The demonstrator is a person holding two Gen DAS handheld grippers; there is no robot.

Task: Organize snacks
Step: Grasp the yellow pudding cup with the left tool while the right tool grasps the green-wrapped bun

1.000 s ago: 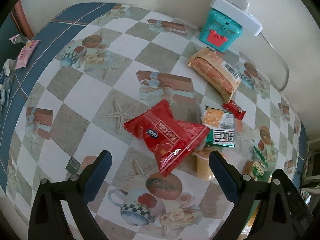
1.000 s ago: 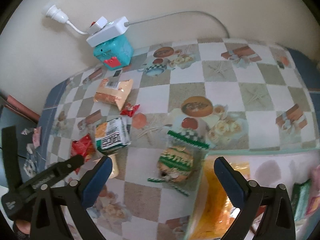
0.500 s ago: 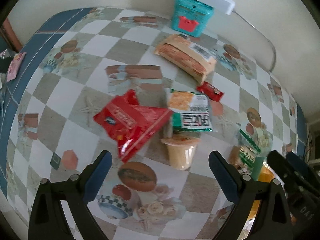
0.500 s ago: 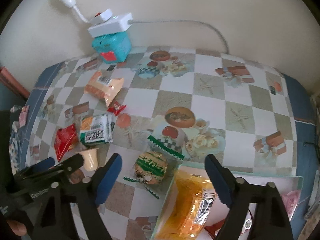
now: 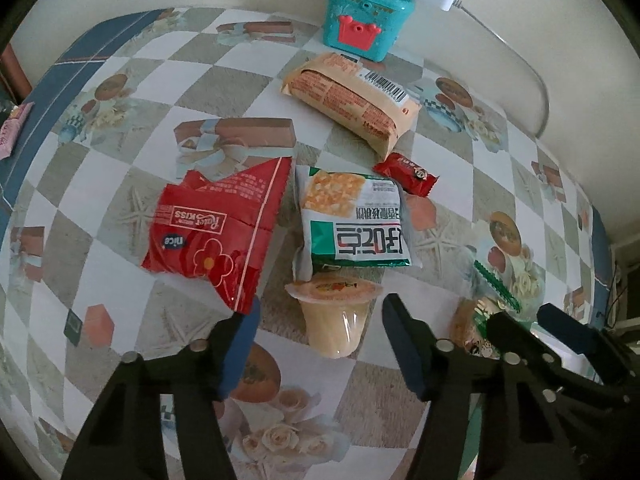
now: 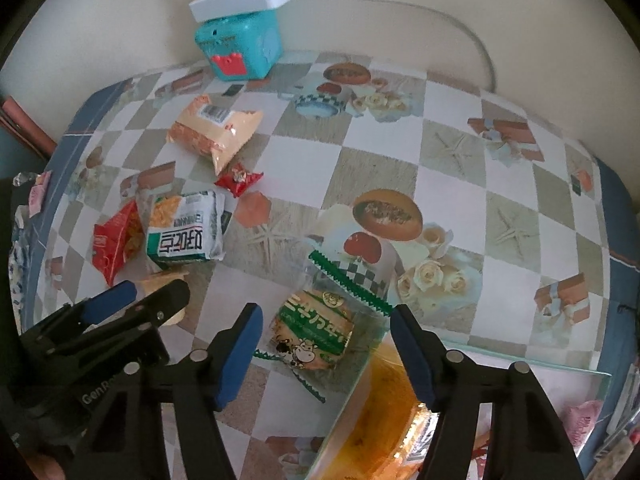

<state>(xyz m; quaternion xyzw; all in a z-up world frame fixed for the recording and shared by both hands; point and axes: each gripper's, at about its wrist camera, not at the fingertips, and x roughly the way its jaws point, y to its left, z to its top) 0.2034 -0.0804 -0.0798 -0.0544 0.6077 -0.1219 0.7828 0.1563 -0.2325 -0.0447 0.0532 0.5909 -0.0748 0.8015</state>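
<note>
Claws (image 5: pixel 320 332) (image 6: pixel 326 340) closing, pudding cup (image 5: pixel 334 320), cookie packet (image 6: pixel 314 336)

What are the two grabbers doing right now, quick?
Left hand-held gripper: jaws just closing around the jelly cup, pads not yet pressing; open.
Right hand-held gripper: jaws just closing around the green cookie packet, not touching; open.

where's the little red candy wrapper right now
In the left wrist view the small red candy wrapper lies on the table right of centre, between the long peach packet and the green-and-white packet.
</note>
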